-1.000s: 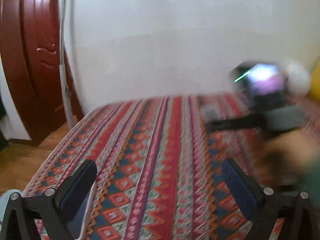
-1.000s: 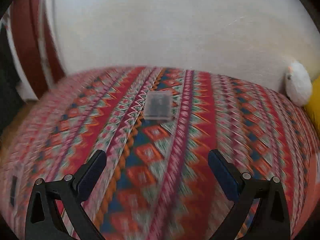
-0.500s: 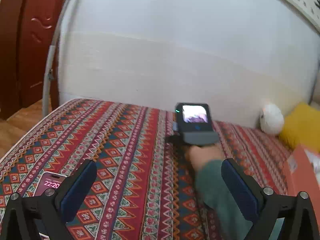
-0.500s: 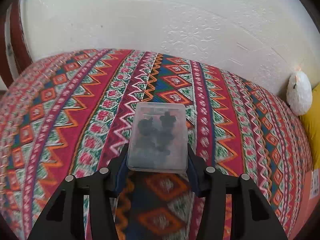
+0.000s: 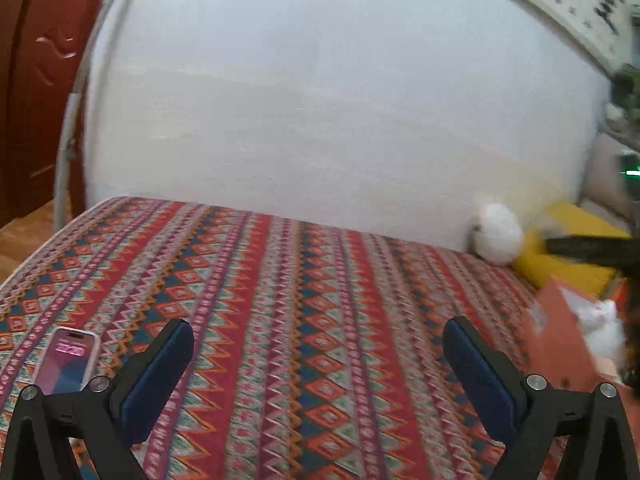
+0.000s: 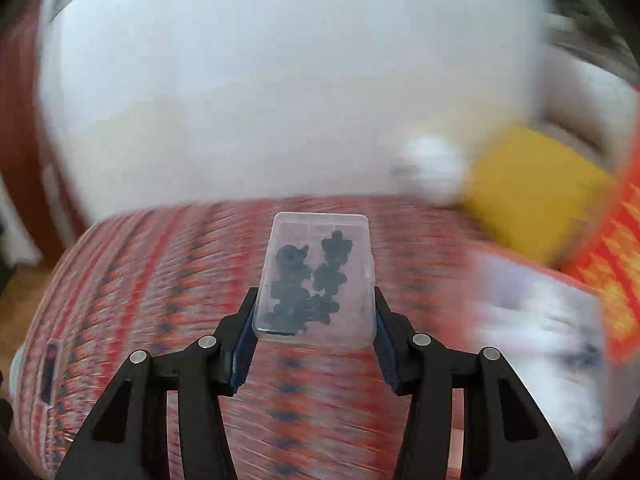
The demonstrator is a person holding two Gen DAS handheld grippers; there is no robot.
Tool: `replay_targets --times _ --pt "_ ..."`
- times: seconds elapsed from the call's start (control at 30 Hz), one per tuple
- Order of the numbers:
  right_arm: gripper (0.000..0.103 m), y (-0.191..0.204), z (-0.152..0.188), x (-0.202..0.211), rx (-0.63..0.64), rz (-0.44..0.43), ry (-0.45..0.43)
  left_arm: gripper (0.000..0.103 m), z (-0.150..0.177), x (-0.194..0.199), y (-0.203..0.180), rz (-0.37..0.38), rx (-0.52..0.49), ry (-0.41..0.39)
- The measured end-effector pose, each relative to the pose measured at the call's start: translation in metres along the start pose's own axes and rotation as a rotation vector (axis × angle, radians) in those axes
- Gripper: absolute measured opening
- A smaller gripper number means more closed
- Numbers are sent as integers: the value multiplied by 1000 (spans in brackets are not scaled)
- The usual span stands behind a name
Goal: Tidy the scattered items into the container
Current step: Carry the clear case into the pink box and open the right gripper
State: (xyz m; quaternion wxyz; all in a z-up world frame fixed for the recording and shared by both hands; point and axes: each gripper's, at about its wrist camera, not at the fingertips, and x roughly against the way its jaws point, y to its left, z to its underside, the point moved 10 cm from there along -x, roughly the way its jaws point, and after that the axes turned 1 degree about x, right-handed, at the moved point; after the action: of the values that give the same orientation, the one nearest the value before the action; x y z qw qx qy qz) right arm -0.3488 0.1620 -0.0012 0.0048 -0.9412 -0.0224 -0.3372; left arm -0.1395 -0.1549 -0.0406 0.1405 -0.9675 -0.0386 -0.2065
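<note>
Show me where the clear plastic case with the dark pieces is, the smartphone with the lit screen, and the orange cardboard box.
Clear plastic case with dark pieces point(image 6: 316, 280): right wrist view, middle of its lid.
Smartphone with lit screen point(image 5: 68, 360): left wrist view, centre of its screen.
Orange cardboard box point(image 5: 560, 332): left wrist view, its near side wall.

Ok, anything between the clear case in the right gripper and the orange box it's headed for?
Nothing visible. The clear case is clamped in the right gripper above the blanket, and the orange box lies to its right, with white contents already inside. That side is motion-blurred, so small obstacles could go unseen.
</note>
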Motion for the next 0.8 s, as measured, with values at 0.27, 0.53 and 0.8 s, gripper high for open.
replay_targets --times 0.27,0.53,0.8 --pt "80 -213 60 25 -95 296 178 102 26 22 -79 134 -76 39" --pt "103 -241 121 82 -124 248 30 102 65 64 -209 250 -264 111" --pt "103 -340 304 156 -214 394 103 102 95 137 -316 287 -473 135"
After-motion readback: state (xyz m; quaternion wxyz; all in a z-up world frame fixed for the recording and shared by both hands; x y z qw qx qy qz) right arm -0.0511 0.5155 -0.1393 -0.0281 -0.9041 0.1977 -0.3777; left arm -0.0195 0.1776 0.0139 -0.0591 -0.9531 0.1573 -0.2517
